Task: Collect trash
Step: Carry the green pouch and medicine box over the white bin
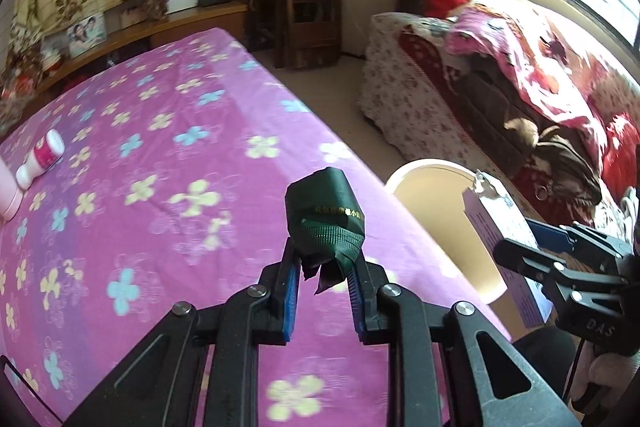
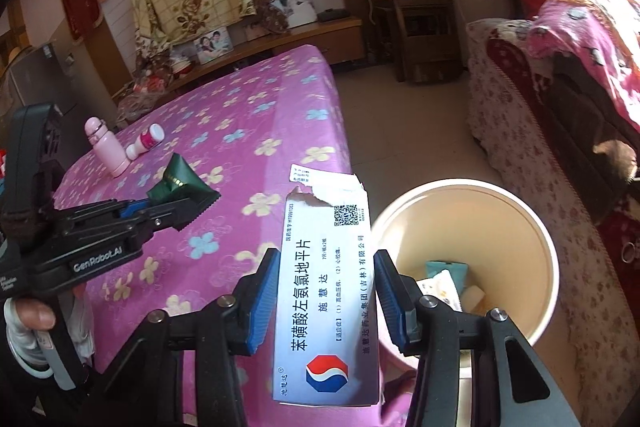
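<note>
While gripper-held: green wrapper point(image 1: 325, 217), medicine box point(image 2: 326, 291).

Cut off at the left edge of the left wrist view: pink bottle point(image 1: 9, 201), only its base showing. Hidden behind the medicine box point(image 2: 326, 291): near part of the bin point(image 2: 538, 227) and much of its contents, scraps there too small to identify. Torn top flap of the box, print too fine to read. Gold lettering on the green wrapper point(image 1: 324, 223) blurred. Framed photos point(image 2: 214, 45) on the far shelf too small to make out.
</note>
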A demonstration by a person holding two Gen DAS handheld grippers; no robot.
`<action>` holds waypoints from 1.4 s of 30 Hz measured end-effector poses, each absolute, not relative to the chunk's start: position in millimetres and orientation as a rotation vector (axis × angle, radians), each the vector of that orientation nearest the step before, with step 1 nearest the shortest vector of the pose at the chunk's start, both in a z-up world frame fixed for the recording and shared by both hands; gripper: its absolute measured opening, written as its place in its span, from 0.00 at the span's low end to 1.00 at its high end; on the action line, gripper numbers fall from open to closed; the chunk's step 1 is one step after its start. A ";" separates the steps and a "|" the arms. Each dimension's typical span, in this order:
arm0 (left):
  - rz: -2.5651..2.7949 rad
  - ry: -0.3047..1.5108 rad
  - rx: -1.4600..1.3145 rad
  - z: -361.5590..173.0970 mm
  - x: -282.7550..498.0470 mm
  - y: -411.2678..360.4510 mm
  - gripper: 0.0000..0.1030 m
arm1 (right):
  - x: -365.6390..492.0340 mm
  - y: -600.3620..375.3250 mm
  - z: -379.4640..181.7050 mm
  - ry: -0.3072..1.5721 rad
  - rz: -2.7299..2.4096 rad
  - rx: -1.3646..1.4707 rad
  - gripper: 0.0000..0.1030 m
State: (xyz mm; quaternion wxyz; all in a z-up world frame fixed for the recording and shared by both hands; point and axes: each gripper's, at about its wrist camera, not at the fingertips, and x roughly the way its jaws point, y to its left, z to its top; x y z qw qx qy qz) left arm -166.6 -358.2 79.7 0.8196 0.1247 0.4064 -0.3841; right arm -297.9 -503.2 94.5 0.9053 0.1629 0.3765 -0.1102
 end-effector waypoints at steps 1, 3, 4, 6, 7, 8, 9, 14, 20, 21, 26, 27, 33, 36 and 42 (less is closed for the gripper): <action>-0.827 0.864 0.272 79.2 -171.7 -363.9 0.23 | -301.5 -507.3 93.9 0.778 -0.237 0.342 0.48; -0.842 0.865 0.282 77.9 -180.4 -374.0 0.23 | -309.0 -515.9 92.0 0.781 -0.260 0.352 0.48; -0.850 0.865 0.287 76.7 -184.6 -379.5 0.23 | -312.4 -519.8 91.1 0.782 -0.270 0.357 0.49; -0.865 0.871 0.293 74.1 -191.6 -389.4 0.23 | -319.0 -528.2 88.8 0.785 -0.291 0.367 0.49; -0.872 0.873 0.296 73.2 -194.2 -393.4 0.23 | -321.5 -531.8 87.7 0.786 -0.299 0.370 0.49; -0.879 0.874 0.300 72.1 -196.9 -398.4 0.23 | -323.8 -535.3 86.2 0.789 -0.309 0.375 0.49; -0.888 0.875 0.306 71.3 -200.0 -404.3 0.23 | -326.0 -539.4 84.8 0.791 -0.317 0.380 0.49; -0.920 0.873 0.332 68.6 -211.0 -426.1 0.23 | -336.0 -559.3 79.5 0.796 -0.354 0.405 0.49; -0.942 0.895 0.349 60.5 -217.2 -449.4 0.23 | -340.2 -579.4 69.0 0.810 -0.388 0.424 0.49; -0.945 0.901 0.352 58.3 -218.0 -453.5 0.23 | -340.8 -582.9 66.7 0.814 -0.393 0.429 0.49; -0.957 0.921 0.363 50.3 -220.2 -466.1 0.23 | -342.4 -596.3 56.0 0.830 -0.414 0.450 0.49; -0.959 0.926 0.363 48.7 -219.9 -468.3 0.23 | -342.4 -598.9 53.7 0.832 -0.417 0.454 0.49; -0.965 0.947 0.363 41.6 -218.1 -479.2 0.23 | -340.0 -612.9 41.2 0.841 -0.434 0.486 0.49; -0.969 0.957 0.363 37.6 -216.8 -484.9 0.23 | -337.8 -616.1 37.1 0.848 -0.439 0.495 0.49; -0.975 0.968 0.358 31.6 -216.2 -492.3 0.25 | -334.5 -624.2 30.4 0.850 -0.455 0.515 0.51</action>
